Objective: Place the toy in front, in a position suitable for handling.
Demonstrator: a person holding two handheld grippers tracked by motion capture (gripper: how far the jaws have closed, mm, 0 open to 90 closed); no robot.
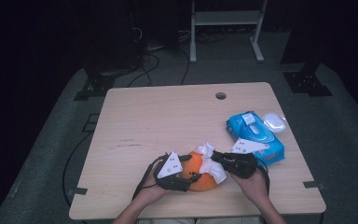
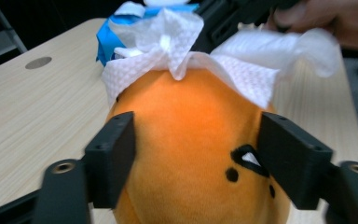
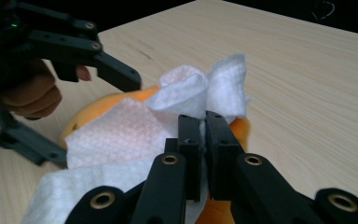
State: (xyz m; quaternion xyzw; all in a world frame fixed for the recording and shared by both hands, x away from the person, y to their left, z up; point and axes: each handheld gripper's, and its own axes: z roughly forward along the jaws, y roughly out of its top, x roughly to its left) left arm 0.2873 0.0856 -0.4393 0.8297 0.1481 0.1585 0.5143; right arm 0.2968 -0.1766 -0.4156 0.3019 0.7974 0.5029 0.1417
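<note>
High view looked down and forward over the table (image 1: 135, 116); both gripper views sat close behind their jaws, facing each other; all shared the orange plush (image 1: 200, 179), white wipe (image 1: 212, 163).

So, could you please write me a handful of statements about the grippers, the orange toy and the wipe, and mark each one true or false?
1. The left gripper has its jaws on either side of the orange plush toy. True.
2. The right gripper is wide open above the table. False: its jaws are shut on the white wipe.
3. The white wipe lies draped over the top of the orange plush toy. True.
4. The blue wipes pack sits at the table's left edge. False: it lies on the right side in the high view, behind the right gripper.
5. The orange plush toy is plain, without markings. False: black markings show on it.
</note>
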